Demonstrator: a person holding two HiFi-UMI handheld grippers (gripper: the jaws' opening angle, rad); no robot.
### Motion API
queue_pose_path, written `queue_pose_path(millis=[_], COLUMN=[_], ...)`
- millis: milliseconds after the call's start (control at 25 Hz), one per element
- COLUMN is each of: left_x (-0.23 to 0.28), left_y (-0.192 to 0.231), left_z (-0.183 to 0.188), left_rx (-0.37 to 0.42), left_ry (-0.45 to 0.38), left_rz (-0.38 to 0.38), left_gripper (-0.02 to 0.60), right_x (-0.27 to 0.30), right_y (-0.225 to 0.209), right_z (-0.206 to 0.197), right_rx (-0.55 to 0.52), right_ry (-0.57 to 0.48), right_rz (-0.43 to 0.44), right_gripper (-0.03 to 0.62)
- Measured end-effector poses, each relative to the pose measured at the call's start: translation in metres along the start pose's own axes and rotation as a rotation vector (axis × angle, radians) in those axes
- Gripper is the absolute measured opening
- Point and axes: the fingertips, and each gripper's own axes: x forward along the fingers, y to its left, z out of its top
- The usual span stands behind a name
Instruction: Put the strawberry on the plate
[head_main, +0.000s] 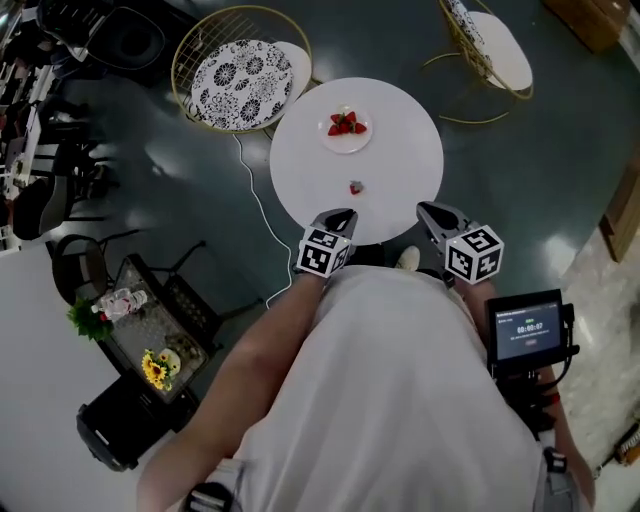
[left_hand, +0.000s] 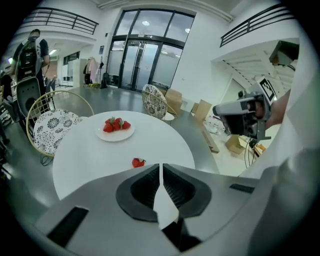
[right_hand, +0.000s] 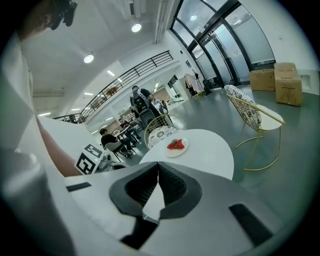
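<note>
A lone strawberry (head_main: 356, 187) (left_hand: 138, 162) lies on the round white table (head_main: 400, 170), near its front half. Farther back stands a white plate (head_main: 346, 130) (left_hand: 116, 133) (right_hand: 176, 146) with several strawberries on it. My left gripper (head_main: 338, 219) (left_hand: 160, 166) hovers at the table's near edge, shut with nothing between its jaws, short of the lone strawberry. My right gripper (head_main: 432, 212) (right_hand: 158, 164) is held beside it at the near right edge, jaws shut and empty too.
A wire chair with a patterned cushion (head_main: 240, 70) stands at the table's back left, another (head_main: 490, 45) at the back right. A white cable (head_main: 258, 205) runs over the dark floor. Cardboard boxes (right_hand: 282, 80) sit farther off. People sit at tables (right_hand: 107, 137) in the background.
</note>
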Motion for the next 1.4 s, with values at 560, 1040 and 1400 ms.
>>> queue_pose_path(millis=[560,1040,1400], left_x=[0.052,0.078,0.092], left_y=[0.044,0.061,0.057], left_z=[0.003,0.003,-0.011], left_rx=[0.113,0.207,0.231], left_ry=[0.114,0.191,0.285], left_rz=[0.013,0.0,-0.016], left_gripper=[0.014,0.147,0.147], right_x=[0.041,0.063,0.066], right_y=[-0.022,-0.028,-0.029], right_z=[0.013,0.008,0.002], right_rx=[0.025,0.059,0.08], right_ry=[0.071,0.126,0.134], right_rz=[-0.035,-0.057,-0.072], right_gripper=[0.008,0.006,0.008])
